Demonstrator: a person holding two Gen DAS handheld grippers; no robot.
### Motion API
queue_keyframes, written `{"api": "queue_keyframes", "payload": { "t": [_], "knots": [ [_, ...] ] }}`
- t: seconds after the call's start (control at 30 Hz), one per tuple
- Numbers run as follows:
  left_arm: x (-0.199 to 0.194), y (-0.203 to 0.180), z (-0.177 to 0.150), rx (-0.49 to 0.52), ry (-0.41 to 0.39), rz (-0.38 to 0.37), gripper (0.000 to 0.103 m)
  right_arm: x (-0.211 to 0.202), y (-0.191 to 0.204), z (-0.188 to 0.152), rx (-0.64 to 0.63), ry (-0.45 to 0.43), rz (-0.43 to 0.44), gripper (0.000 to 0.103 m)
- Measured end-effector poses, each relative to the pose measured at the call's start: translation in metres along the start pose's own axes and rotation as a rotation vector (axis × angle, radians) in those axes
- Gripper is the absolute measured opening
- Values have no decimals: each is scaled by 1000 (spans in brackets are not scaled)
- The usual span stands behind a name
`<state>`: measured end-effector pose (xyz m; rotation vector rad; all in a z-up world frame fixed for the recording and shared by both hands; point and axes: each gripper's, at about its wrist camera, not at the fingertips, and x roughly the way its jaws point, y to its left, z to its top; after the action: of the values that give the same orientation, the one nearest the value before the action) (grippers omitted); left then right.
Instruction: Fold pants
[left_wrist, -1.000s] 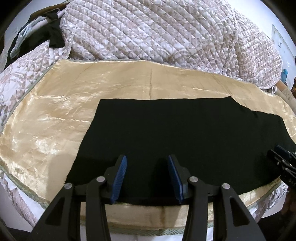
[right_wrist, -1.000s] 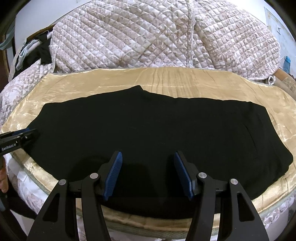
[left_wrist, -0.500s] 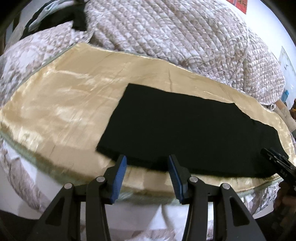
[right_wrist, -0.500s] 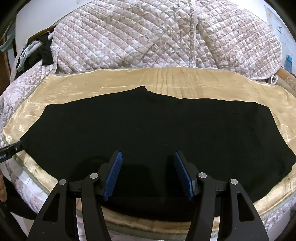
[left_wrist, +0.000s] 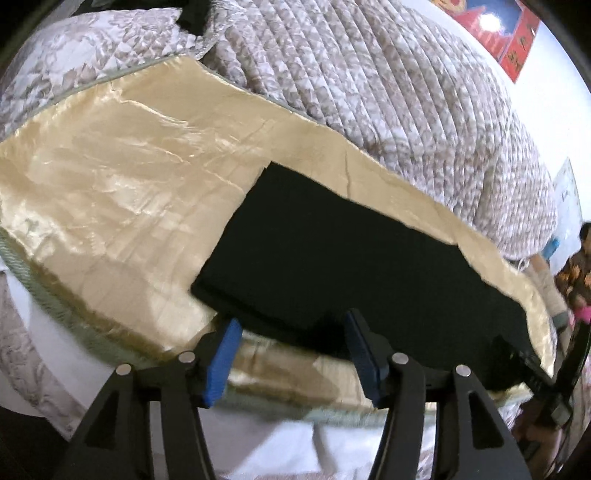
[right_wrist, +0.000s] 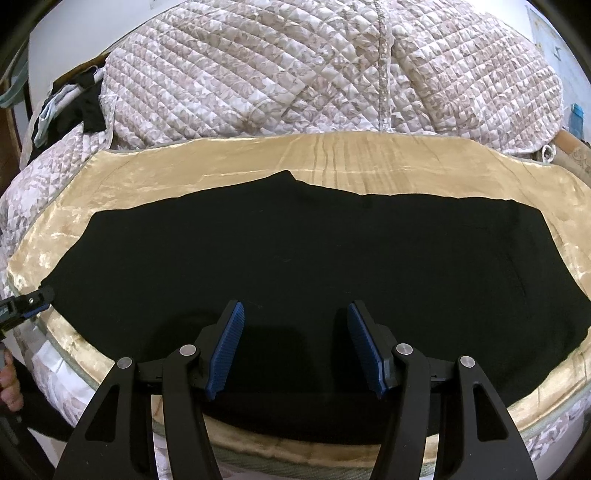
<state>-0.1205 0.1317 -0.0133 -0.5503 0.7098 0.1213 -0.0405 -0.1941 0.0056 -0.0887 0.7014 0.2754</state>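
Note:
Black pants (right_wrist: 314, 251) lie flat across a gold satin sheet (right_wrist: 369, 158), folded lengthwise. My right gripper (right_wrist: 295, 306) hovers open over their near edge, nothing between its blue pads. In the left wrist view the pants (left_wrist: 351, 258) run from the centre to the right, with their square left end in the middle of the frame. My left gripper (left_wrist: 291, 321) hangs at the bed's near edge by that end's front corner. Its jaws are opening and the pads press on nothing. The left gripper's tip (right_wrist: 33, 301) shows at the pants' left end. The right gripper (left_wrist: 524, 365) shows at far right.
A quilted floral bedspread (right_wrist: 295, 74) is heaped behind the sheet. Dark clothes (right_wrist: 74, 107) lie at the back left. A hand (right_wrist: 9, 384) holds the left tool at the frame's edge. A person (left_wrist: 576, 266) is at the far right, past the bed.
The left wrist view has rolled and slid left along the bed edge, so the pants' end now sits mid-frame. The left jaws stand wider apart. The right gripper has not moved.

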Motion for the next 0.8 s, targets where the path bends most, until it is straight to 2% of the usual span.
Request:
{"api": "queue_keyframes", "payload": {
  "t": [0.07,0.17,0.23,0.27,0.3,0.37,0.4,0.57,0.7,0.8],
  "knots": [
    [4,0,5,-15,-14,-7,59,-1,0,0,-1,-1,1,59],
    [4,1,6,-19,-29,12,49,-3,0,1,7,-7,9,59],
    [4,4,4,-28,-27,17,46,-6,0,1,4,-17,8,59],
    [5,2,7,-22,-30,25,40,-7,-1,1,7,-17,10,59],
    [6,0,10,-14,-34,22,27,-6,-3,1,18,-11,16,59],
    [13,-8,16,10,-19,27,12,-7,-5,2,42,-10,30,59],
    [15,-11,18,20,-15,28,7,-9,-6,3,54,-17,37,59],
    [3,-52,35,130,-50,-25,7,-18,-12,4,68,-37,26,59],
    [-2,-109,46,262,-56,-118,6,-22,-28,4,131,-31,17,59],
    [0,-163,41,366,-40,-210,6,-31,-43,5,186,-50,7,59]
  ]
}}
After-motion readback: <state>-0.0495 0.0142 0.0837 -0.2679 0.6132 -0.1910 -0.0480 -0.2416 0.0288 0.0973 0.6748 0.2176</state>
